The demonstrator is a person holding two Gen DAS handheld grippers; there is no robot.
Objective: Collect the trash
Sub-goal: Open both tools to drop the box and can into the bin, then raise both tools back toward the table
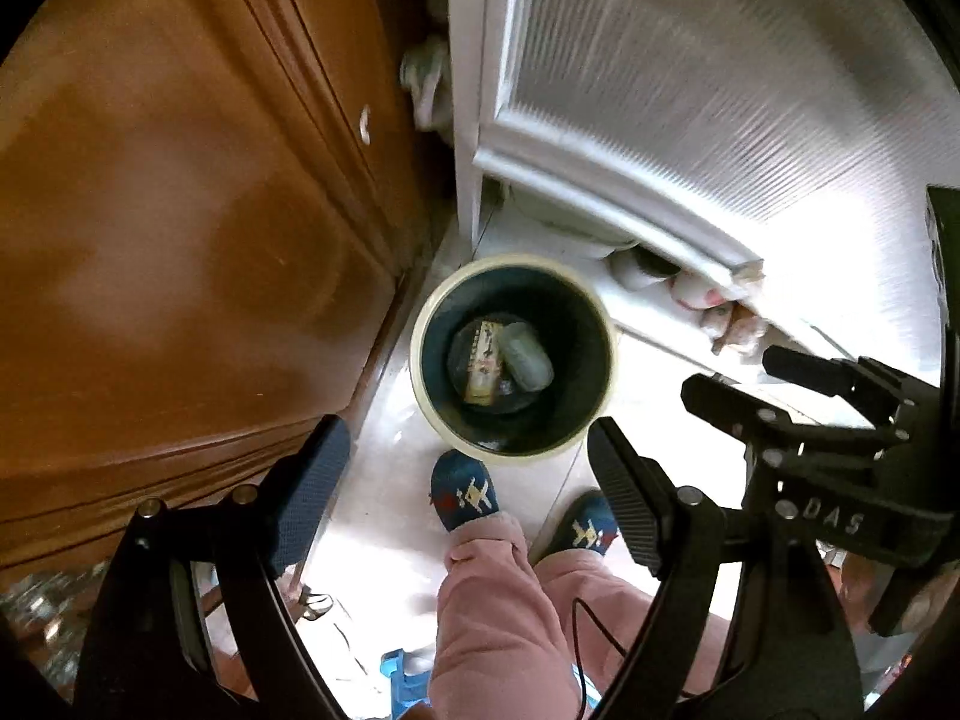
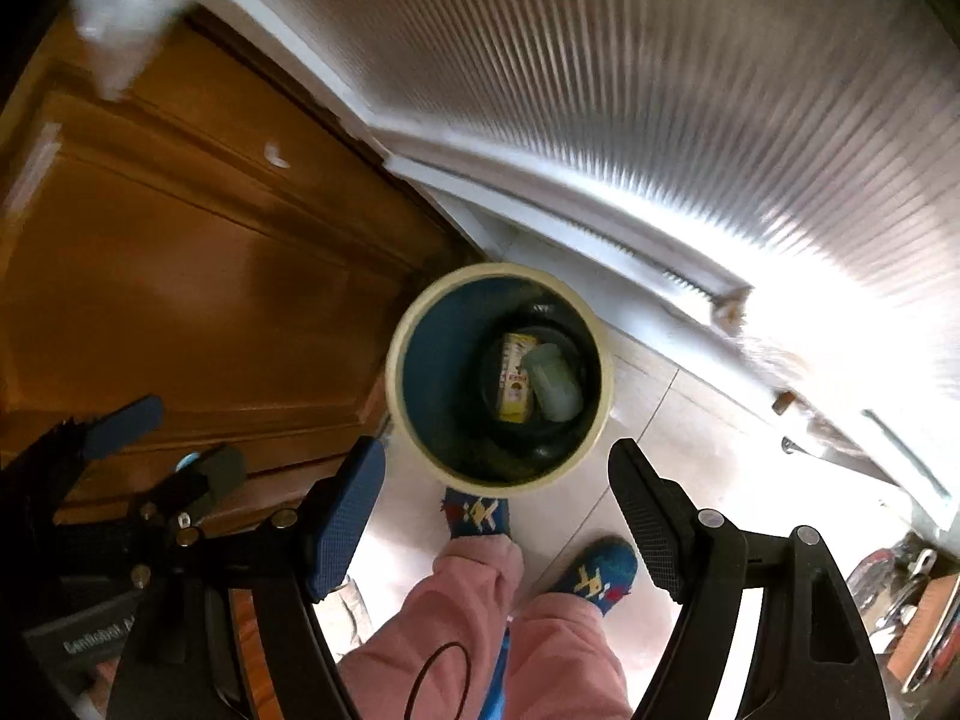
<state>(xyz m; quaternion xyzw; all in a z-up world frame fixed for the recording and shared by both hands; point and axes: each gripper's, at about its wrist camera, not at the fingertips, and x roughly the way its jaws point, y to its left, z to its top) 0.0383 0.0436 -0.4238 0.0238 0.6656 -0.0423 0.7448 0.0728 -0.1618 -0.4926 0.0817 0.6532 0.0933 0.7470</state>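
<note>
A round trash bin (image 1: 420,372) with a cream rim and dark blue inside stands on the floor below both grippers; it also shows in the right wrist view (image 2: 414,396). In it lie a yellow printed carton (image 1: 483,360) (image 2: 515,381) and a pale green bottle (image 1: 528,357) (image 2: 555,384). My left gripper (image 1: 465,492) is open and empty above the bin's near side. My right gripper (image 2: 498,516) is open and empty, also above the bin. The right gripper shows in the left wrist view (image 1: 738,378), and the left gripper shows in the right wrist view (image 2: 174,450).
A brown wooden cabinet (image 1: 180,240) stands to the left of the bin. A white ribbed-glass door (image 1: 720,90) is behind and to the right. The person's pink trouser legs (image 1: 498,600) and blue slippers (image 1: 465,492) stand on the pale tiled floor (image 2: 690,432) just before the bin.
</note>
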